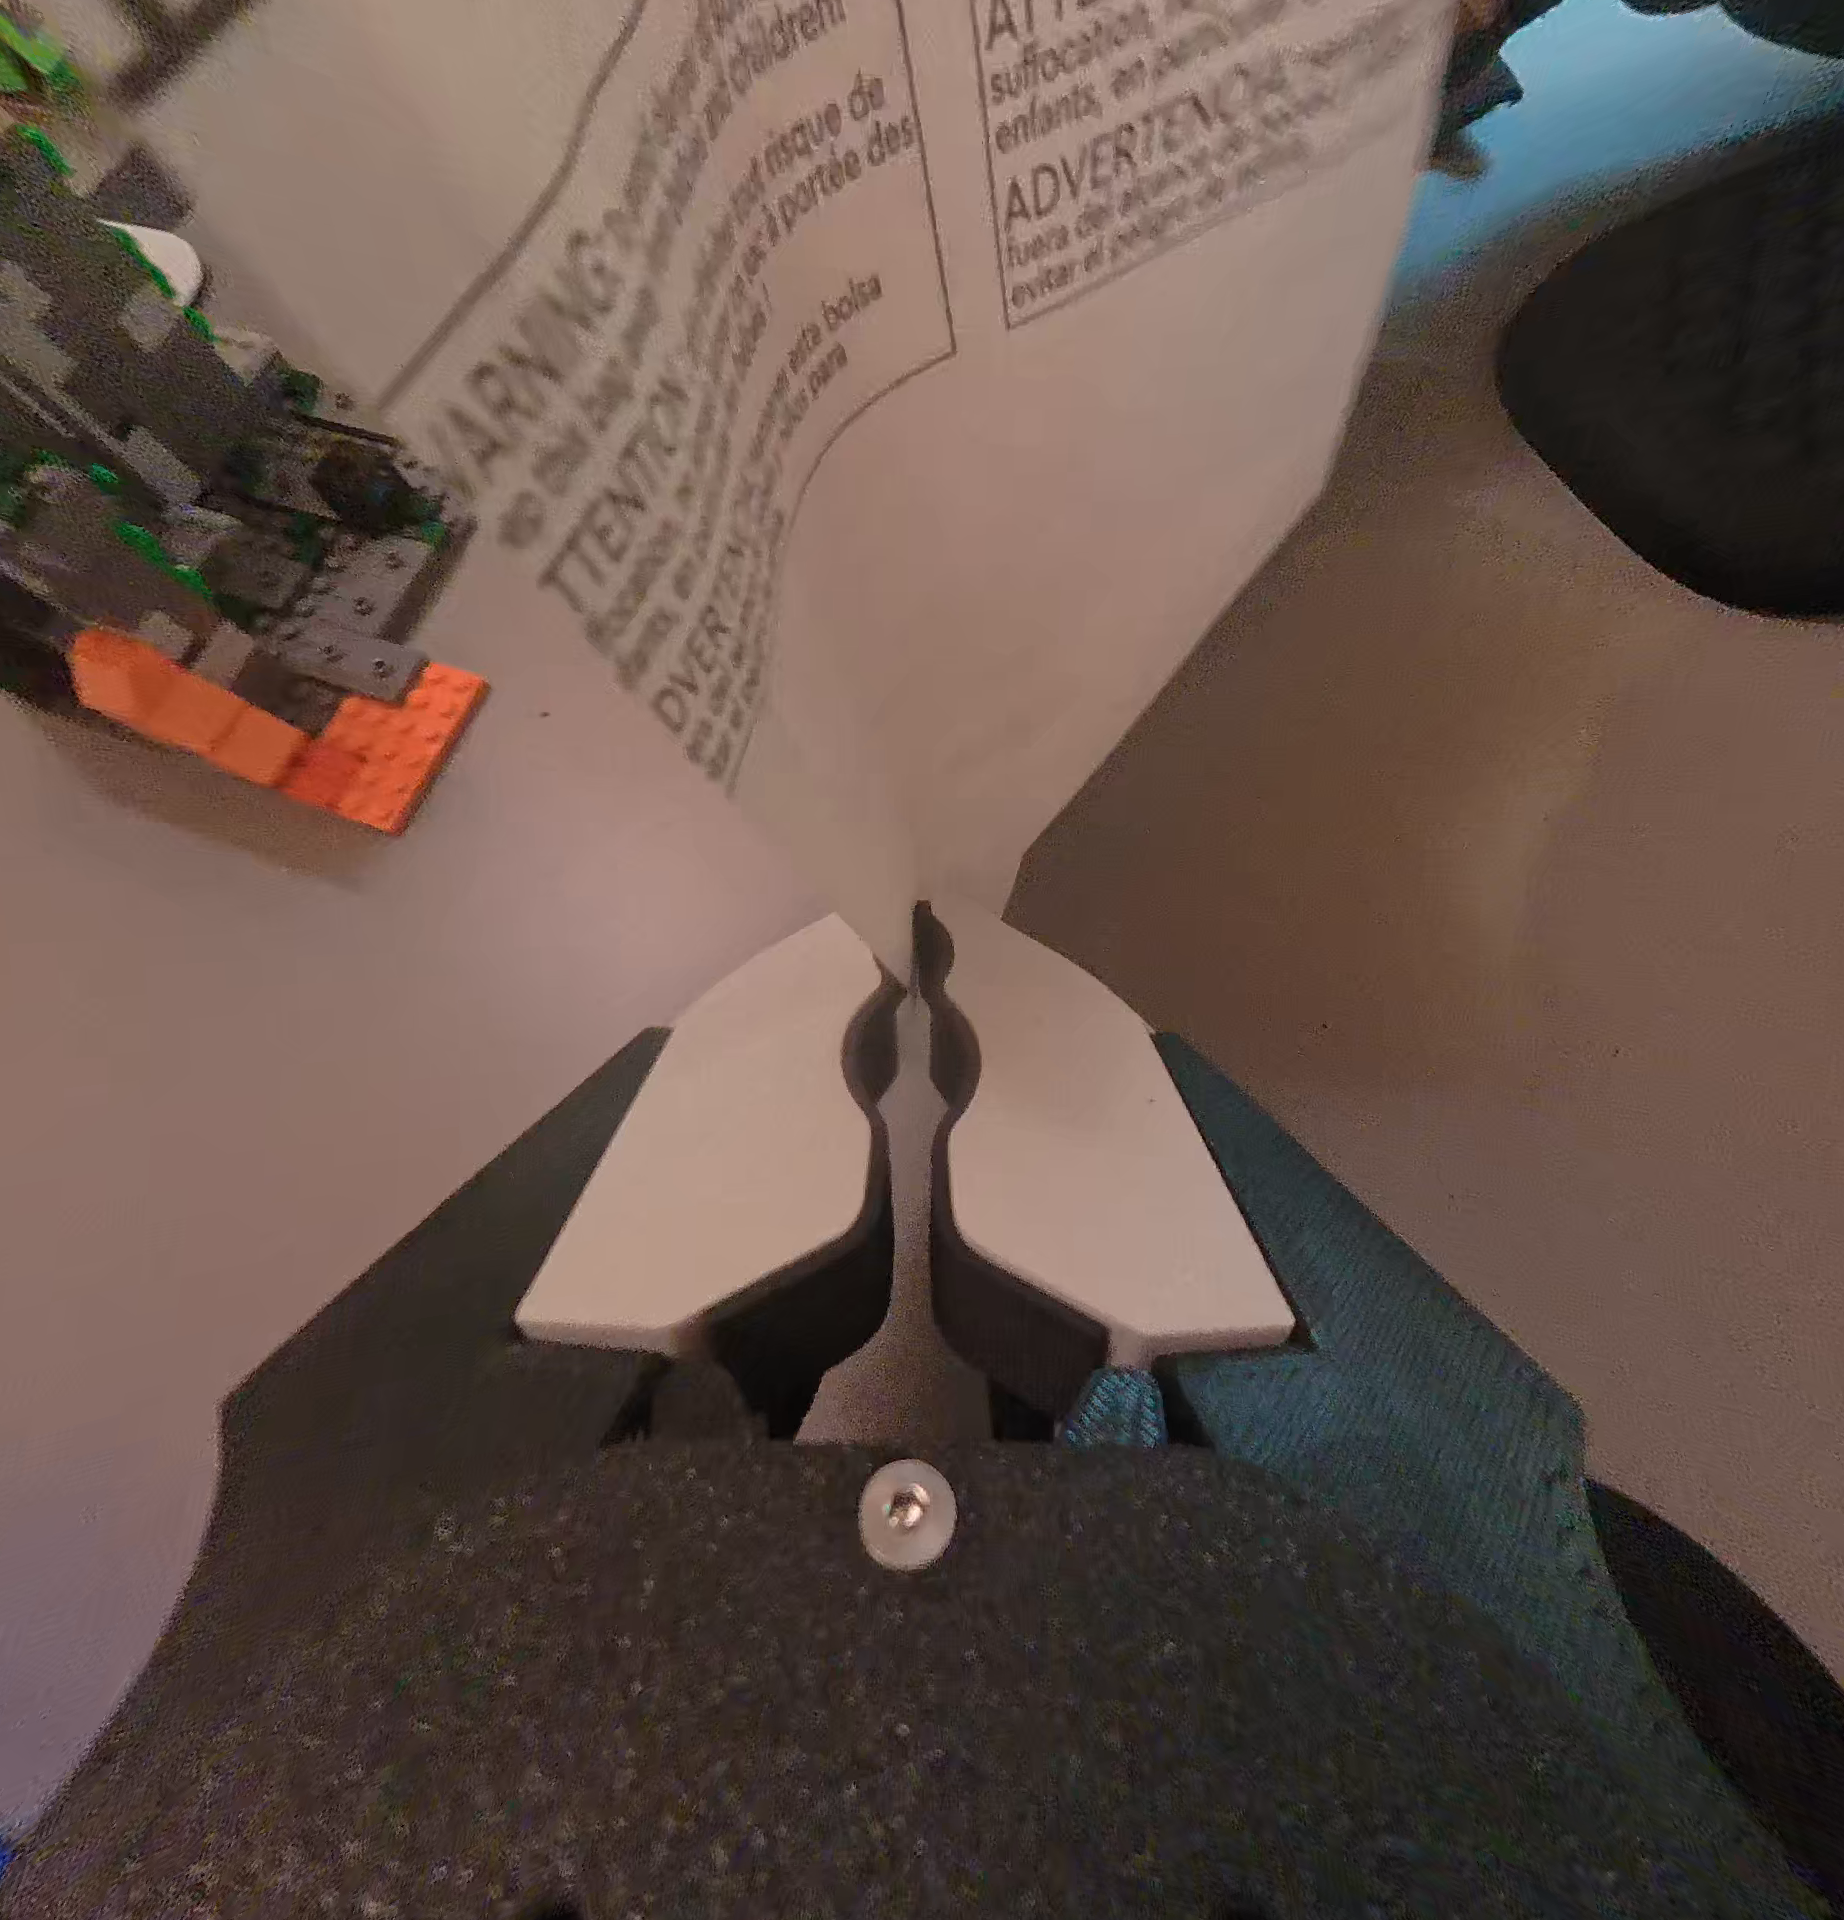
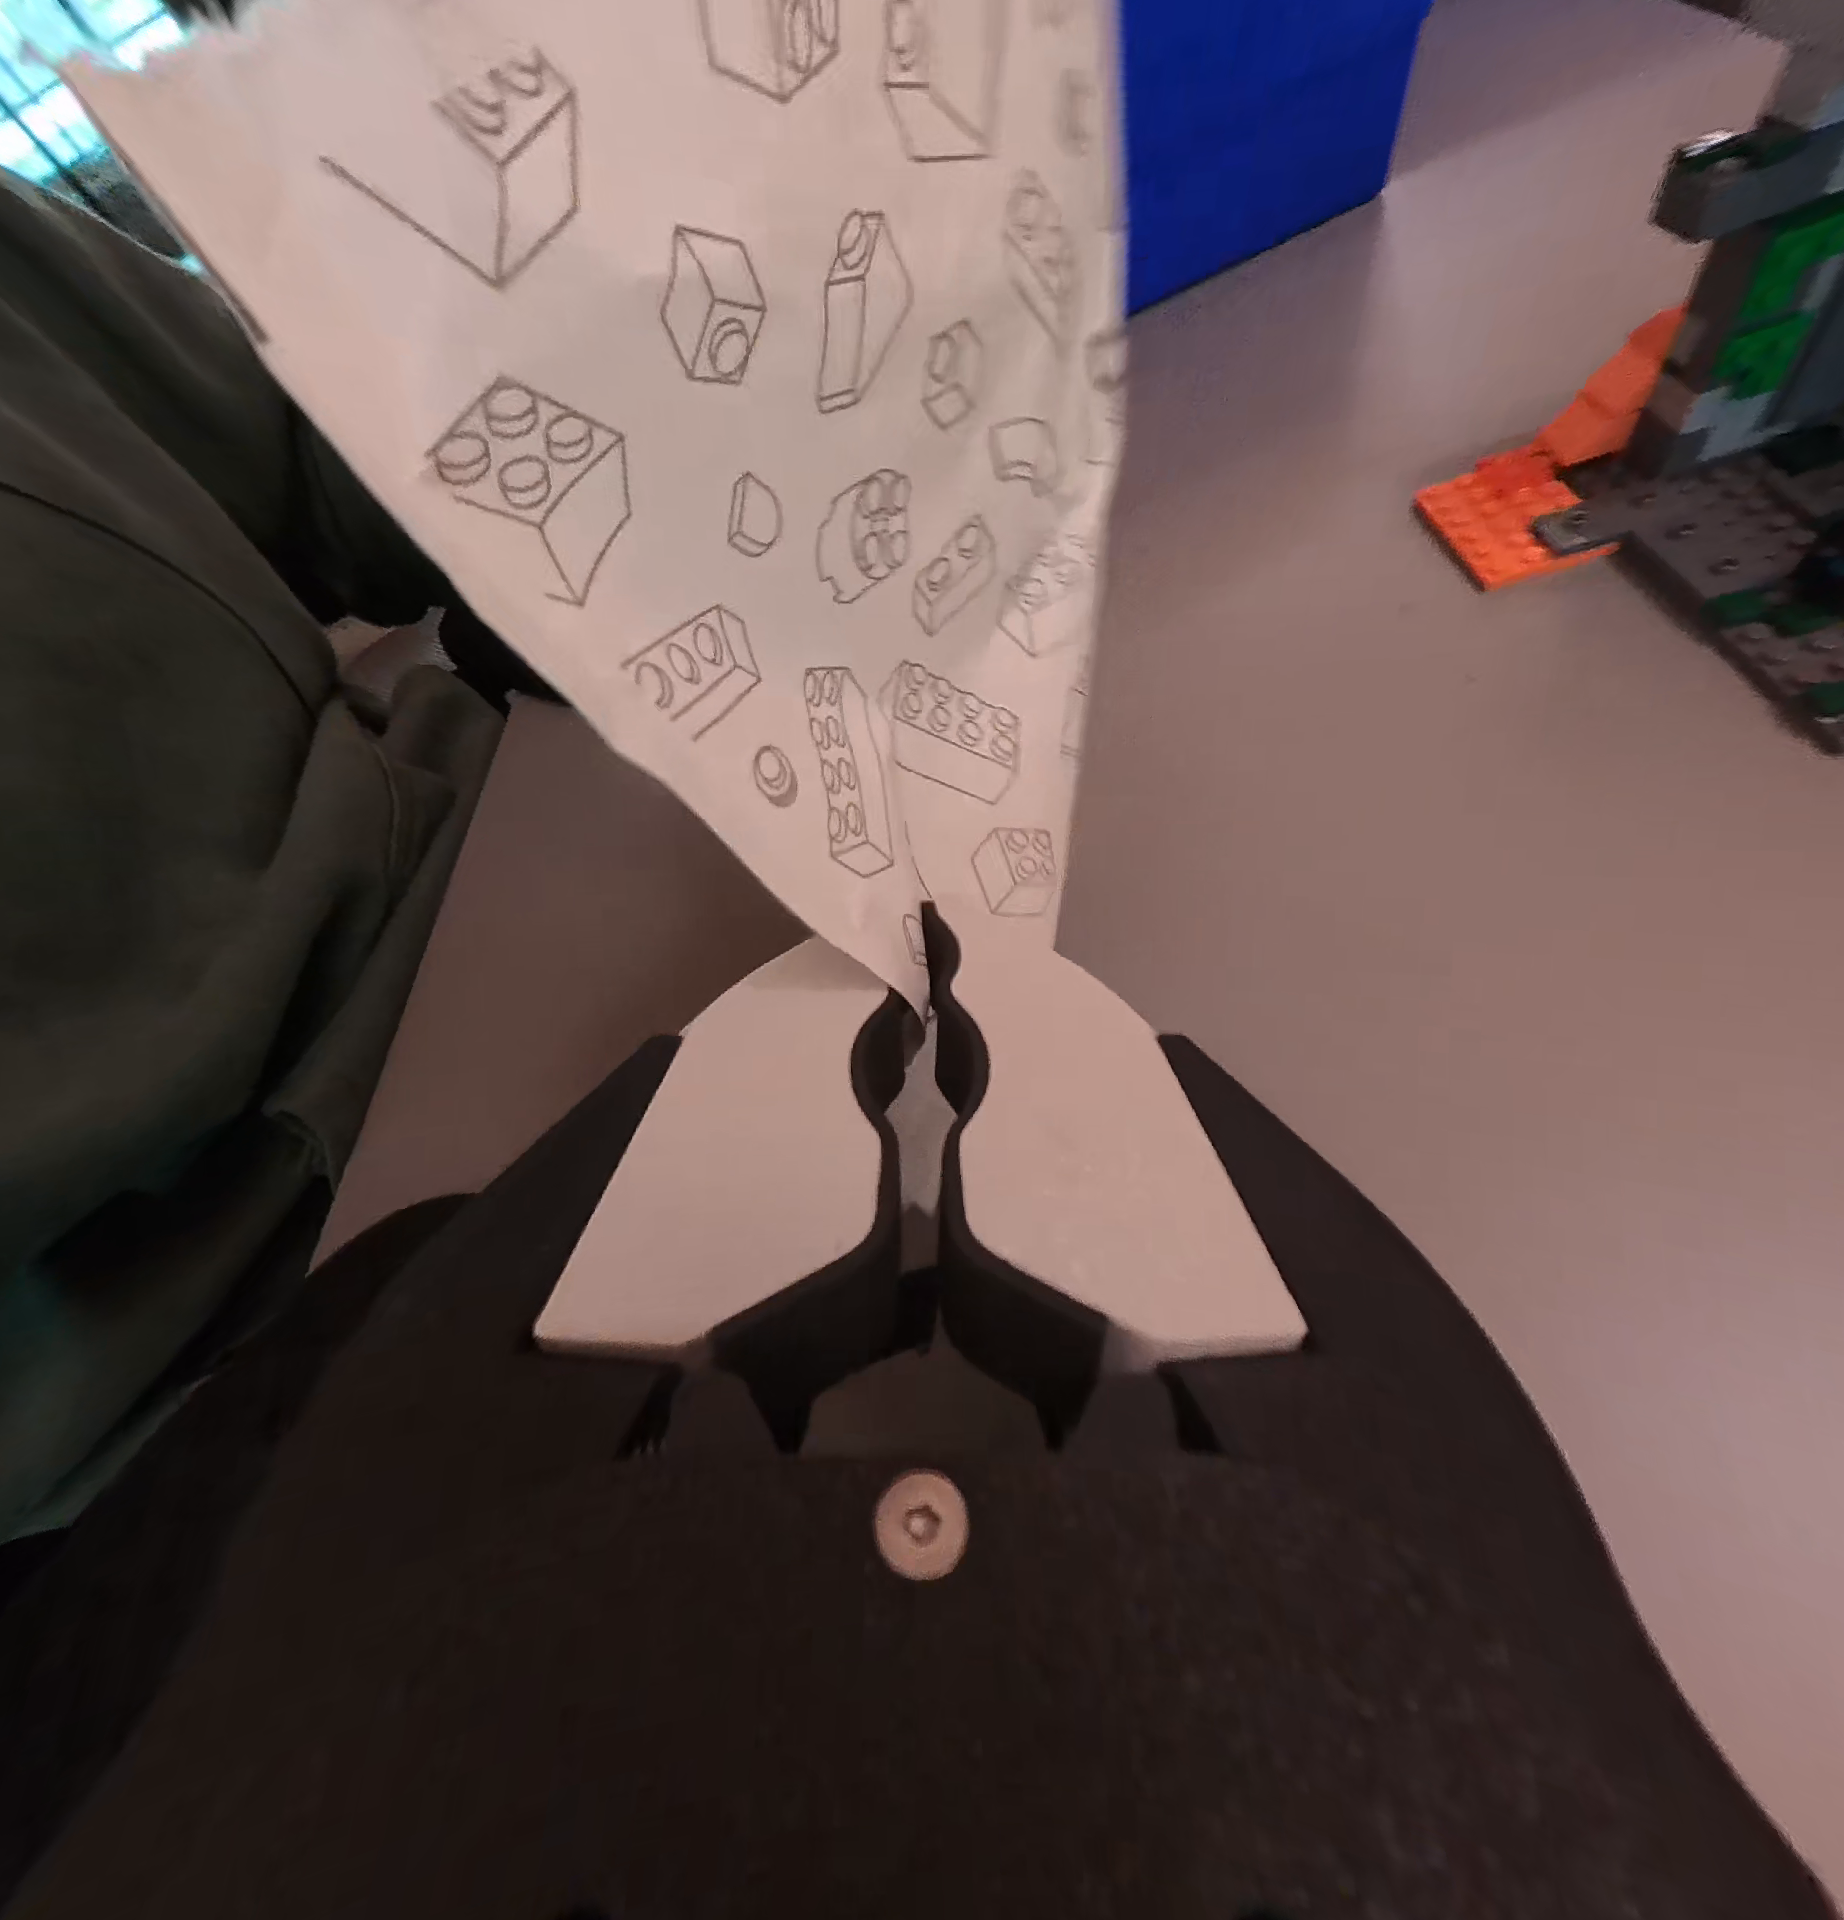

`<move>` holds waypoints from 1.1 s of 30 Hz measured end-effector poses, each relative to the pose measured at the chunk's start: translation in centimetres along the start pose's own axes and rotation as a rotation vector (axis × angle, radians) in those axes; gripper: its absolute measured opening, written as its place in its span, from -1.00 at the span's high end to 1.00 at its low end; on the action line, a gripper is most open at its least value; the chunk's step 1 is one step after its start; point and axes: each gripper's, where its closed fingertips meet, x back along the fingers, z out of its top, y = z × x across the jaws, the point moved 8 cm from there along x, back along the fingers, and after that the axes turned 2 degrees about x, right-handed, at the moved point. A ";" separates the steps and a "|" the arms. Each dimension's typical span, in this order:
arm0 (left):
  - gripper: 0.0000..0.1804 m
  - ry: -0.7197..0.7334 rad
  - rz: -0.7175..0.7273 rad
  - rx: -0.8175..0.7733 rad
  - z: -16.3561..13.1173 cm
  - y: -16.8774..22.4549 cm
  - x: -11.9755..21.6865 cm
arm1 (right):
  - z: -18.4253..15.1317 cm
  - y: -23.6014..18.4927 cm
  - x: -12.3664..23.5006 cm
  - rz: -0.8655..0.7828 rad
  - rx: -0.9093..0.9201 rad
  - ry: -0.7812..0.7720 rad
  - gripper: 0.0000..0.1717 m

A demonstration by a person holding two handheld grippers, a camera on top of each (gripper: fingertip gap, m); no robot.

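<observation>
White paper bag hangs in the air, pinched at opposite edges by both closed grippers: the left gripper and the right gripper. Beyond the bag, a toy brick model stands on the grey worktop.

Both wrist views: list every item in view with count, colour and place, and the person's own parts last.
paper bag: one, white; printed text on one face, brick outlines on the other; pinched by both grippers.
brick model: one, grey and green with orange base; on the table, left in the left view, right in the right view.
table: one, pale grey.
blue box: one, behind the bag.
dark chair seat: one, upper right.
dark clothing: person's, left.
left gripper: shut on the bag.
right gripper: shut on the bag.
</observation>
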 end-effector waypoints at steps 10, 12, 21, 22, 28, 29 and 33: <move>0.72 0.060 0.004 0.012 0.6 0.1 1.9 | 0.0 0.3 0.7 -0.024 -0.018 0.084 1.00; 0.60 0.116 0.014 0.037 1.3 0.5 3.3 | 0.2 0.1 1.1 -0.032 -0.001 0.103 1.00; 0.51 0.177 0.238 0.065 1.8 0.9 6.4 | 0.8 -1.0 1.1 -0.124 0.147 0.128 1.00; 0.55 0.191 0.299 0.023 2.2 1.0 7.0 | 0.7 -1.1 1.0 -0.148 0.163 0.108 1.00; 0.59 0.191 0.364 -0.324 7.4 4.7 8.5 | 0.6 -2.2 -1.2 -0.250 0.246 0.023 1.00; 0.56 0.165 0.373 -0.400 8.0 5.1 8.2 | 0.5 -2.4 -1.6 -0.259 0.265 0.008 1.00; 0.61 -0.057 0.321 -0.609 8.1 5.9 5.9 | 0.5 -3.2 -2.8 -0.282 0.300 -0.022 1.00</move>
